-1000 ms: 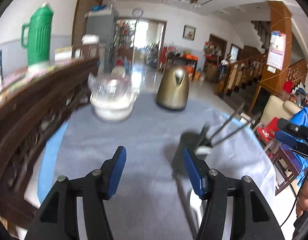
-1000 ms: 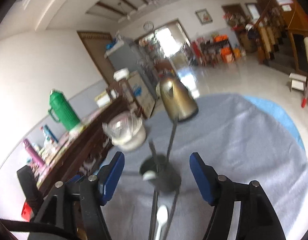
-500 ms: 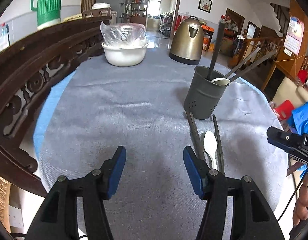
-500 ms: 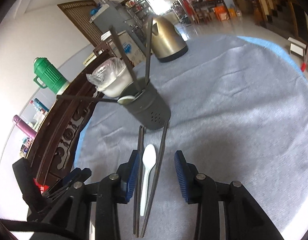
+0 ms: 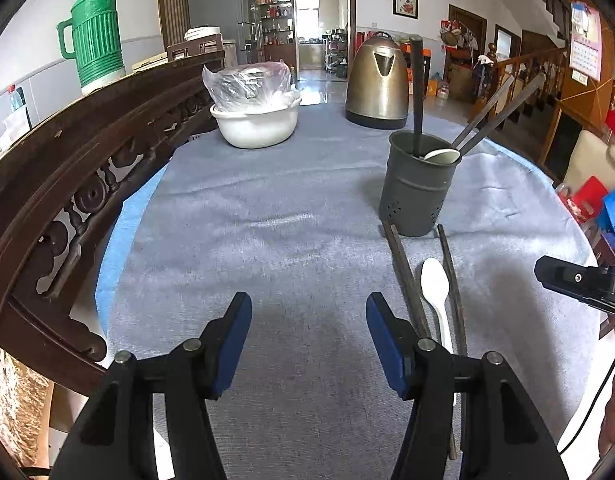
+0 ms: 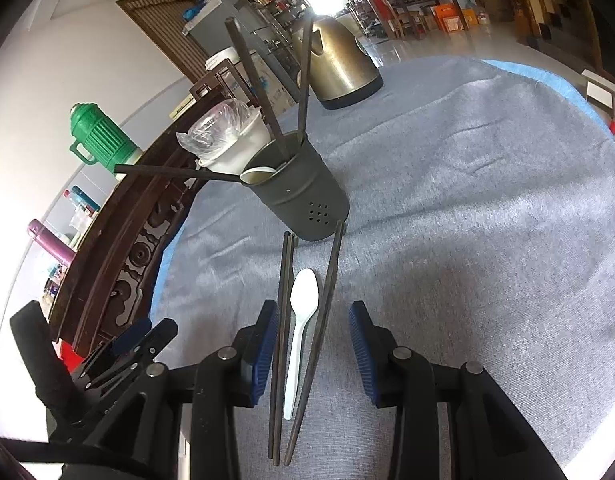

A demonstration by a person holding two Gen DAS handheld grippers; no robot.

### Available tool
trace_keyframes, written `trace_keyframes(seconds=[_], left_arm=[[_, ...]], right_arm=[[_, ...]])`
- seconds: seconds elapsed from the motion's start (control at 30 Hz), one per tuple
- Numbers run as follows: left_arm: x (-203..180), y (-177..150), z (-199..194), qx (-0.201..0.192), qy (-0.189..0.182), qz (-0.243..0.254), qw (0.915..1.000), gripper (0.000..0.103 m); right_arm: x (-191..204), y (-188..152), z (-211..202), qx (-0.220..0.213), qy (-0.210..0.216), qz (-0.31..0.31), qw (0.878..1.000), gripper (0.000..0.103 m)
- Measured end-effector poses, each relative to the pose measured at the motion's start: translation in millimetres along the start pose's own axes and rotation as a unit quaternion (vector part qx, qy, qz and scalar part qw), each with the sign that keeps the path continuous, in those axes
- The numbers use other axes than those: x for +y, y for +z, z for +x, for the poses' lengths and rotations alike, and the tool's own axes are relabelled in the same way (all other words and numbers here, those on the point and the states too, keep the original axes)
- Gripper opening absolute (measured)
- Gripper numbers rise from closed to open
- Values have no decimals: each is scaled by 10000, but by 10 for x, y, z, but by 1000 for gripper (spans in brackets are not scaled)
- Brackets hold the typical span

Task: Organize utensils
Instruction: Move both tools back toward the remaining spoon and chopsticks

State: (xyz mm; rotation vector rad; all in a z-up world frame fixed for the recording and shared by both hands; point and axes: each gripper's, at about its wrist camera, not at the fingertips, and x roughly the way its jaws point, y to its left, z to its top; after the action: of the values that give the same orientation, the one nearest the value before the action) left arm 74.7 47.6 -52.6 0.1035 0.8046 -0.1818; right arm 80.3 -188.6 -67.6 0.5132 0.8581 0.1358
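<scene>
Blue-padded, your left gripper hangs wide and empty; beside it, near the table's front edge, your right gripper has widened again around the chopsticks and white spoon, just short of the holder, so grasping comes next.

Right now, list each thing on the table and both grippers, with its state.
Left gripper: open, empty.
Right gripper: open, straddling the loose utensils.
Utensil holder: upright, holding chopsticks and a spoon.
White spoon: lying flat, between chopsticks.
Loose chopsticks: lying flat on the cloth.
Kettle: upright, lid closed.
White bowl: plastic-covered.
</scene>
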Motion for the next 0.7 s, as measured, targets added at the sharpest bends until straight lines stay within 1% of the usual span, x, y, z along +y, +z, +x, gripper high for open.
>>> trace_keyframes(seconds=[0.37, 0.53, 0.7], left_arm=[[-45, -23, 165, 282, -5, 51, 9996, 60], [-27, -25, 215, 399, -112, 28, 9991, 61], [9, -97, 285, 574, -184, -47, 9982, 61]], right_arm=[[-66, -33, 145, 228, 29, -37, 9997, 40], [-45, -35, 176, 250, 36, -63, 9997, 40], [-19, -84, 211, 310, -6, -110, 9995, 39]])
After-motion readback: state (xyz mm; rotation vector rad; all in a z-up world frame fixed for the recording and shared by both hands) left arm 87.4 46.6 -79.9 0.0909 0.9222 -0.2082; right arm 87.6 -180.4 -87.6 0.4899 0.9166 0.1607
